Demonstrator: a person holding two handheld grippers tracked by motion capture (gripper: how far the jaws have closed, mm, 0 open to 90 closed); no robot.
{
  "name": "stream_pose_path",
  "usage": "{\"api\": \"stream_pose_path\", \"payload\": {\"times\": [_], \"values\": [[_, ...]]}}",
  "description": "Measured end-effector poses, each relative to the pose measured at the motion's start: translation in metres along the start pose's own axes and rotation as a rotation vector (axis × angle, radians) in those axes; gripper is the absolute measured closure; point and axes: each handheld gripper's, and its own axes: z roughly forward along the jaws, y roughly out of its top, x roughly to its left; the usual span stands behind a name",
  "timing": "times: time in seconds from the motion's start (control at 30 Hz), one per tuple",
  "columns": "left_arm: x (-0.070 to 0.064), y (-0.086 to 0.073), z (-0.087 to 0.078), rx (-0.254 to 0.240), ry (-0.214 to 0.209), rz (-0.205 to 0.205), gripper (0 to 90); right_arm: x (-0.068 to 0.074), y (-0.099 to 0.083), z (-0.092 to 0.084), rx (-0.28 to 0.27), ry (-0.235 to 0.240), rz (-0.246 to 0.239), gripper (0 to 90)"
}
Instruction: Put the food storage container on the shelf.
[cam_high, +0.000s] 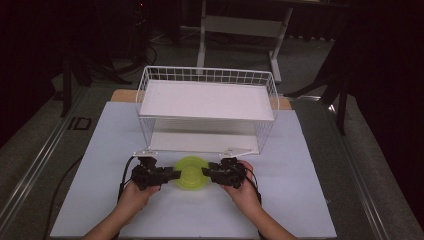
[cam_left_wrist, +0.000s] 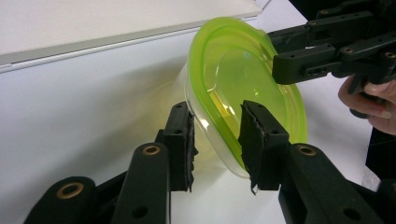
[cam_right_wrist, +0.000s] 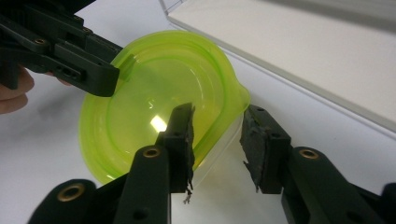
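Writing: a dark mark on the floor strip at the left middle of the high view looks like the letters "ID"; the container, rack and grippers carry no lettering that can be made out.
Container: a clear tub with a lime-green lid (cam_high: 192, 173) sits on the table (cam_high: 300, 200) in the lower centre of the high view, just in front of the rack and between the two grippers.
Left gripper: the left gripper (cam_high: 172, 175) lies level, lower left of centre, pointing right at the container; in the left gripper view (cam_left_wrist: 215, 140) its jaws straddle the near rim, one pad under the clear wall and one over the green lid, narrowed onto it.
Right gripper: the right gripper (cam_high: 206, 172) lies level, lower right of centre, pointing left; in the right gripper view (cam_right_wrist: 215, 140) one pad rests on the lid, the other stands just off the rim's pointed corner, so the grip is not complete.
Left hand: the left hand (cam_high: 136, 192) comes up from the bottom edge, wrapped around the gripper body, forearm angled up and to the right.
Right hand: the right hand (cam_high: 242, 186) mirrors it, forearm angled up and to the left.
Rack: a white wire rack (cam_high: 145, 95) with two white shelves stands in the upper centre, behind the container.
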Motion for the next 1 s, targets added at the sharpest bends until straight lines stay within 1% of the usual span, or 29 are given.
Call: {"api": "stream_pose_path", "payload": {"times": [0.03, 0.07, 0.1, 0.13, 0.17, 0.23, 0.27, 0.3, 0.33, 0.37, 0.43, 0.47, 0.5, 0.53, 0.57, 0.6, 0.67, 0.73, 0.77, 0.8, 0.83, 0.9, 0.93, 1.0], "values": [[0.0, 0.0, 0.0, 0.0, 0.0, 0.0, 67.6, 0.0, 0.0, 0.0, 0.0, 0.0, 0.0, 65.3], [-0.005, 0.001, -0.001, 0.014, 0.01, 0.02, 67.6, 0.0, 0.0, -0.001, 0.001, 0.005, 0.001, 65.9], [-0.006, 0.001, -0.001, 0.017, 0.005, 0.016, 69.5, 0.002, -0.002, -0.003, 0.004, 0.013, 0.014, 67.9], [-0.008, 0.001, -0.002, 0.018, 0.01, 0.01, 71.3, 0.003, -0.003, -0.004, 0.0, 0.012, 0.019, 68.8], [-0.009, 0.001, -0.002, 0.023, 0.013, 0.014, 72.1, 0.004, -0.005, -0.005, -0.003, 0.012, 0.021, 69.2], [-0.009, 0.002, -0.002, 0.029, 0.011, 0.007, 74.2, 0.005, -0.005, -0.006, -0.001, 0.015, 0.024, 69.6], [-0.009, 0.001, -0.003, 0.031, 0.012, -0.015, 74.2, 0.005, -0.006, -0.007, -0.002, 0.021, 0.028, 70.2], [-0.009, 0.001, -0.003, 0.035, 0.016, -0.018, 77.2, 0.009, -0.007, -0.01, 0.002, 0.037, 0.042, 73.0], [-0.01, 0.001, -0.004, 0.04, 0.02, -0.02, 77.2, 0.009, -0.007, -0.01, 0.002, 0.037, 0.042, 73.0], [-0.012, 0.001, -0.004, 0.046, 0.024, -0.018, 78.1, 0.009, -0.007, -0.01, -0.001, 0.046, 0.05, 74.4], [-0.014, 0.002, -0.006, 0.056, 0.02, -0.02, 79.8, 0.012, -0.008, -0.014, -0.013, 0.04, 0.08, 77.6], [-0.016, 0.001, -0.007, 0.053, 0.03, -0.008, 80.9, 0.014, -0.008, -0.017, -0.02, 0.039, 0.087, 80.6], [-0.019, 0.001, -0.007, 0.046, 0.033, 0.001, 80.9, 0.018, -0.007, -0.022, -0.034, 0.027, 0.084, 80.7], [-0.021, 0.001, -0.008, 0.043, 0.034, 0.006, 81.0, 0.02, -0.007, -0.024, -0.039, 0.017, 0.077, 80.8], [-0.022, 0.002, -0.009, 0.031, 0.03, 0.008, 81.0, 0.02, -0.007, -0.024, -0.039, 0.017, 0.077, 80.8], [-0.024, 0.003, -0.01, 0.011, 0.019, 0.009, 81.1, 0.022, -0.005, -0.031, -0.062, 0.007, 0.084, 80.8], [-0.027, 0.006, -0.012, -0.025, 0.01, 0.007, 81.1, 0.022, -0.004, -0.033, -0.072, 0.006, 0.087, 80.7], [-0.031, 0.01, -0.012, -0.055, 0.016, 0.012, 81.2, 0.019, -0.001, -0.038, -0.097, 0.003, 0.096, 80.6], [-0.033, 0.015, -0.01, -0.071, 0.018, 0.004, 81.2, 0.016, 0.004, -0.041, -0.11, -0.007, 0.087, 80.4], [-0.033, 0.015, -0.01, -0.071, 0.018, 0.004, 81.1, 0.016, 0.004, -0.041, -0.11, -0.007, 0.087, 80.4], [-0.032, 0.019, -0.008, -0.069, 0.016, -0.001, 81.1, 0.011, 0.01, -0.043, -0.111, -0.02, 0.088, 80.3], [-0.032, 0.026, -0.005, -0.08, 0.015, -0.002, 81.1, 0.008, 0.012, -0.044, -0.115, -0.023, 0.087, 80.2], [-0.033, 0.03, -0.003, -0.082, 0.019, 0.005, 81.0, 0.006, 0.015, -0.044, -0.119, -0.034, 0.089, 79.9], [-0.034, 0.036, 0.0, -0.103, 0.033, 0.021, 81.0, 0.0, 0.02, -0.045, -0.128, -0.054, 0.087, 79.5]]}}
